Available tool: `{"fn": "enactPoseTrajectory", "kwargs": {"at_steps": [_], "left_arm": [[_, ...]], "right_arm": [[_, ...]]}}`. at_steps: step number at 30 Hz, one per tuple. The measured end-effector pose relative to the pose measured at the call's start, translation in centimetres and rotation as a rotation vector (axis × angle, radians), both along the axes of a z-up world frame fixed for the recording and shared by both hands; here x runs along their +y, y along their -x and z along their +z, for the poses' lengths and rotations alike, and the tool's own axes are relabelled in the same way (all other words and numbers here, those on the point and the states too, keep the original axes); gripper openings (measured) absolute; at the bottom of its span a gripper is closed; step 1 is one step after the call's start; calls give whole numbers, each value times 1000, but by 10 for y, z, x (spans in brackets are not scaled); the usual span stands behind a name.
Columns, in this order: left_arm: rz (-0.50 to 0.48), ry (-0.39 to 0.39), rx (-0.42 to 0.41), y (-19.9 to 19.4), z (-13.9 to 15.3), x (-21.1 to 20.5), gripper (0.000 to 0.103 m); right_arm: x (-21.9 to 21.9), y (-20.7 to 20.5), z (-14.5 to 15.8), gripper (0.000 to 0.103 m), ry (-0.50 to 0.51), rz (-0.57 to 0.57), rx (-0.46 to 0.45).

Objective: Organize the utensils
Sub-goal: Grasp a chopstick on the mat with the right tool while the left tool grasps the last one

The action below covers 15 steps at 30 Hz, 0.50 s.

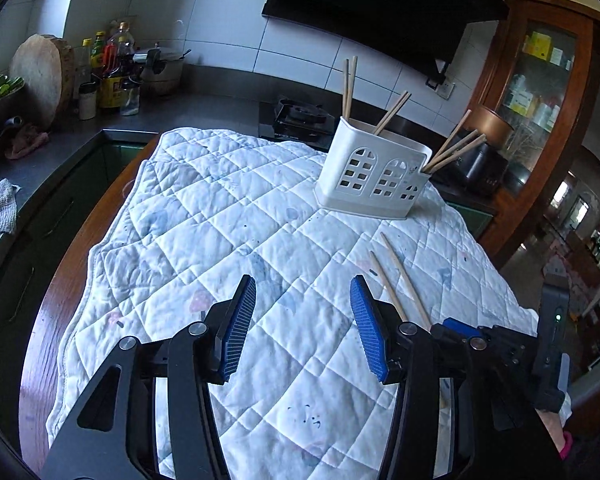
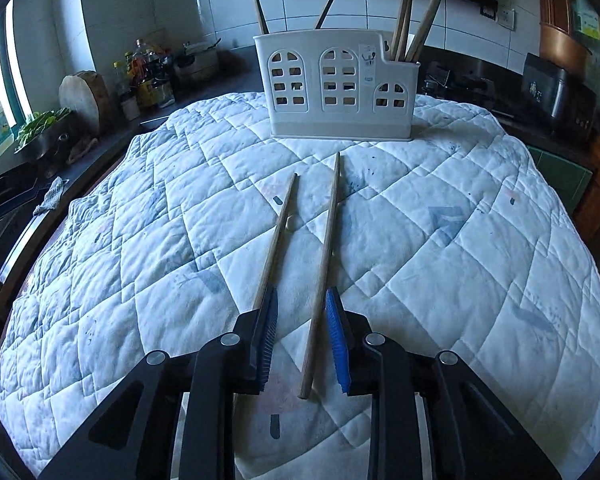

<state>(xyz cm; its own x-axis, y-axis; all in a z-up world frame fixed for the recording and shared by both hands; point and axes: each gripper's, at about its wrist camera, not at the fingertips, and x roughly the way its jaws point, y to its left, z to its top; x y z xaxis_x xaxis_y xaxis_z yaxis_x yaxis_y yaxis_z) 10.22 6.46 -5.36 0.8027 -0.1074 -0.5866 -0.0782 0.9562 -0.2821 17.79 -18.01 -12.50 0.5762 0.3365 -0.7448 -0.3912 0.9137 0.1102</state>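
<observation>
A white utensil holder [image 1: 374,174] with window cut-outs stands at the far side of the quilted cloth [image 1: 228,216]; it also shows in the right wrist view [image 2: 332,88]. Several chopsticks stand in it. Two wooden chopsticks lie loose on the cloth. My right gripper [image 2: 302,298] is open, and its jaws straddle the right chopstick [image 2: 325,256], not pinching it. The left chopstick [image 2: 278,232] runs under the left fingertip [image 2: 269,312]. My left gripper [image 1: 303,286] is open and empty above the cloth, left of the two chopsticks [image 1: 404,276].
A dark counter at the left holds bottles [image 1: 112,76], a round wooden board [image 1: 40,76], a pot [image 1: 160,66] and greens. A gas stove [image 1: 300,118] sits behind the table. A wooden cabinet [image 1: 540,92] stands at the right. The table's wooden rim [image 1: 48,304] shows beside the cloth.
</observation>
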Motion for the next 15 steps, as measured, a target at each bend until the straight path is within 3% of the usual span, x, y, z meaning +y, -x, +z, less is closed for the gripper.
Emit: {"fn": "enactPoseTrajectory", "kwargs": {"at_steps": [15], "left_arm": [[-3,13,53,7,-23,-1,50]], "right_arm": [[0,-15,-16,15,28,-47,52]]}}
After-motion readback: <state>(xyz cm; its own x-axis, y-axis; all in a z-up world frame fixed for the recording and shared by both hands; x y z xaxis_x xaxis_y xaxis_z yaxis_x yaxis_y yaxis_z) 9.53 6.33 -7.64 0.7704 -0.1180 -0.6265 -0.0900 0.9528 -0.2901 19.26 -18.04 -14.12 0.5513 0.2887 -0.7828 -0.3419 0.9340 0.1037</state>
